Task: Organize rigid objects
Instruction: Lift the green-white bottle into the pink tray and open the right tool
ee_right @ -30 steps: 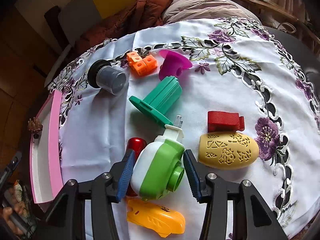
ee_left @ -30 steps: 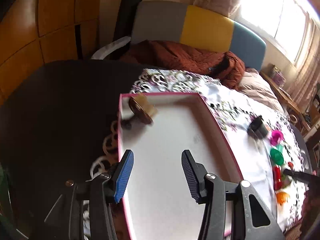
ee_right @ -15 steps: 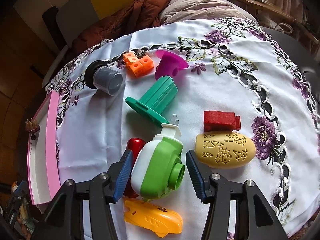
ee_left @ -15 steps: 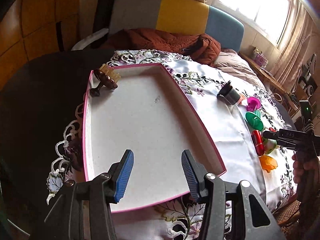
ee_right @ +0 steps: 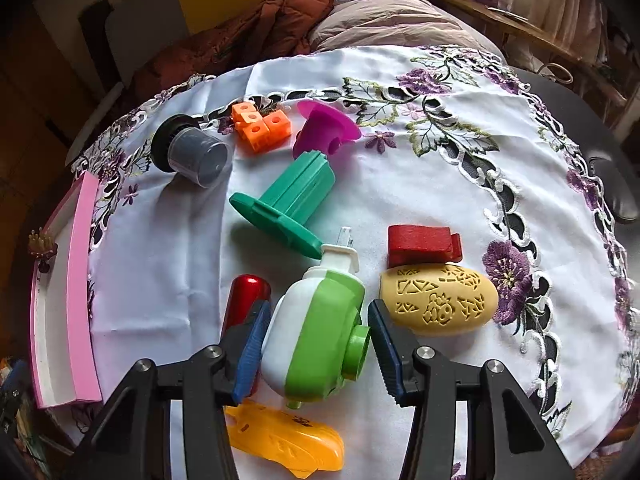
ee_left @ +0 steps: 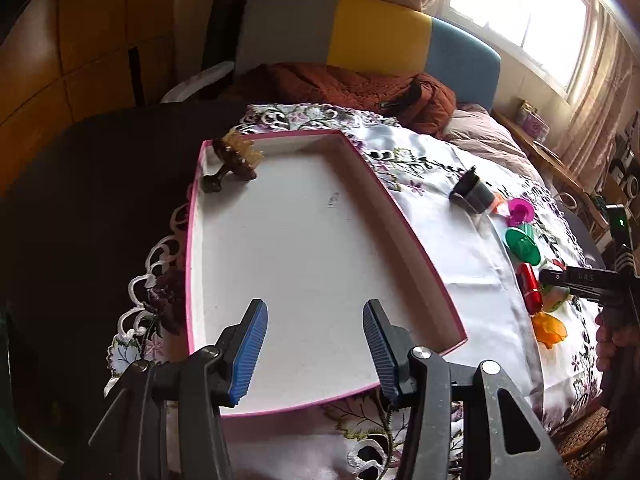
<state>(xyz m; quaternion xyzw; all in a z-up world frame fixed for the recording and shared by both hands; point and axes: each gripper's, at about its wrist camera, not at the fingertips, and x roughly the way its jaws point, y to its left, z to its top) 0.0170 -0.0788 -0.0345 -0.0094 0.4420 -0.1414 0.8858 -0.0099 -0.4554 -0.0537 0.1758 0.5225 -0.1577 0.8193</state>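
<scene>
I am working over a white embroidered cloth (ee_right: 400, 184) that is covering the table, and at its left side a pink-edged tray (ee_left: 400, 216) is lying with its white floor mostly bare; a brown brush (ee_left: 234, 160) is sitting in its far left corner. My left gripper (ee_left: 316, 344) is hovering above the tray's near end, its blue fingers spread wide with nothing between them. My right gripper (ee_right: 316, 344) is reaching into the cluster of toys on the cloth, its fingers standing on either side of a green-and-white sprayer (ee_right: 316, 336); the left finger looks just against the white side, the right finger is close to the green knob, and I cannot tell whether I am truly gripping it. A yellow egg (ee_right: 438, 298) is lying just right of the sprayer, with a red block (ee_right: 422, 244) touching its far side. A green spool (ee_right: 288, 204) is lying beyond the sprayer's nozzle, a grey cup (ee_right: 192, 152) on its side farther left, a magenta cup (ee_right: 324, 128) and orange cubes (ee_right: 260, 124) behind. A red cylinder (ee_right: 244, 300) is lying beside my left finger, and an orange car (ee_right: 288, 440) is nearest me.
</scene>
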